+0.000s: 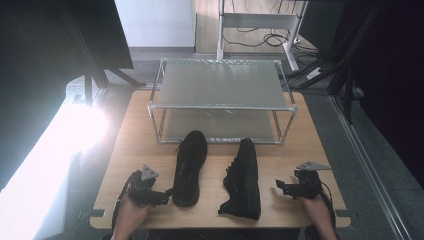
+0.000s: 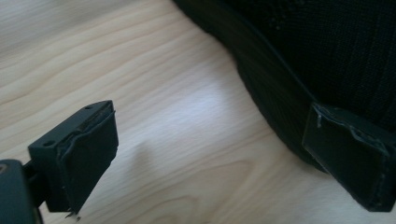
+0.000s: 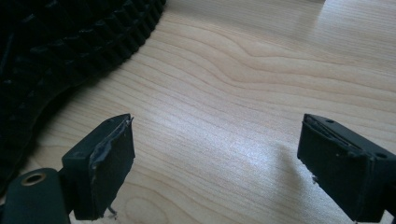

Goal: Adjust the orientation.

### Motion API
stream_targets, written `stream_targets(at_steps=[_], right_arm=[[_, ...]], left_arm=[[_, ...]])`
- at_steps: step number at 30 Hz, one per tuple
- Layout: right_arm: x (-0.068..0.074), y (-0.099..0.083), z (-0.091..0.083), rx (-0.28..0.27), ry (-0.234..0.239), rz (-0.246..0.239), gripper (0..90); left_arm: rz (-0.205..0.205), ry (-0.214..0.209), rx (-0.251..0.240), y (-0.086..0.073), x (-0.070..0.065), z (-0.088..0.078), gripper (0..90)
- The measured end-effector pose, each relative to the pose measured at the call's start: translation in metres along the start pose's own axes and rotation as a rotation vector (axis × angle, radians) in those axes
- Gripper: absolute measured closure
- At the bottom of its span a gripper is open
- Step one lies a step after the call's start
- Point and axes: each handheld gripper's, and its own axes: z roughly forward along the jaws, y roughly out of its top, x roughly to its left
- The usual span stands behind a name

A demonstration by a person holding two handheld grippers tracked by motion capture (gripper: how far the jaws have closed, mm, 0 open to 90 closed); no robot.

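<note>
left gripper [image 1: 167, 195] gaping wide at the heel of the left black sneaker [image 1: 190, 166]

one pad sits right against the shoe's side, nothing clamped. right gripper [image 1: 278, 186] is wide open too, holding nothing, just beside the other sneaker [image 1: 243, 179] (tipped on its side). both shoes run lengthwise, toes toward the metal shoe rack [image 1: 222, 100].

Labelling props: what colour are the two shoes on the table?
Both are black: left low-top knit lace-up shoe upright, right one tipped on its side. Clearest in the high view.
</note>
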Motion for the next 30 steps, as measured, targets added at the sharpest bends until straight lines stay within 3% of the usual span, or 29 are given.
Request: stream_targets(at_steps=[3,6,11,13,16,20,30], right_arm=[[0.0,0.0,0.001,0.001,0.002,-0.004,11.5],[0.0,0.0,0.001,0.003,0.003,-0.005,11.5],[-0.001,0.0,-0.001,-0.01,0.008,0.008,11.5],[-0.001,0.0,-0.002,-0.025,0.017,0.014,10.3],[0.0,0.002,-0.003,-0.043,0.024,0.02,3.0],[0.002,0.005,-0.006,-0.062,0.027,0.021,0.0],[0.027,0.039,-0.023,-0.086,0.064,-0.033,0.1]], left_arm=[[0.027,-0.044,-0.001,0.005,-0.015,0.006,1.3],[0.047,-0.048,0.0,0.008,-0.021,0.008,0.2],[0.012,-0.022,-0.054,0.004,-0.011,0.002,0.0],[-0.039,-0.001,-0.106,-0.001,-0.001,-0.004,0.0],[-0.068,0.005,-0.124,-0.004,0.004,-0.006,0.0],[-0.072,0.022,-0.124,-0.005,0.006,-0.006,0.0],[-0.066,0.043,-0.134,-0.007,0.008,-0.006,0.0]])
